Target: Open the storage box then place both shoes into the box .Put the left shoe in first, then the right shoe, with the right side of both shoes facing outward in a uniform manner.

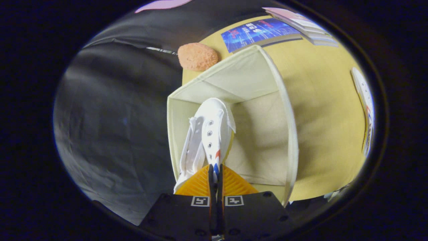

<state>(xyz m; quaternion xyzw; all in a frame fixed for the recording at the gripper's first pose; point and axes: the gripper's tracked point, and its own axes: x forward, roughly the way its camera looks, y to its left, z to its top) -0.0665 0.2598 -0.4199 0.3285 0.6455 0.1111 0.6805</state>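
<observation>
A yellow surface (321, 110) stands against the dark cloth of the booth wall. On it sits the open storage box (287, 134), cream fabric, its opening facing the camera. Beyond the box lie a blue booklet (259, 31) and a stack of papers (304, 25), with an orange sponge-like lump (197, 56) at the surface's edge. A second shoe (364, 107) lies well apart beside the box. The hand-held gripper (215, 174) has its fingers nearly closed, both pressing on a white shoe (209, 134) that hangs inside the box near its wall.
</observation>
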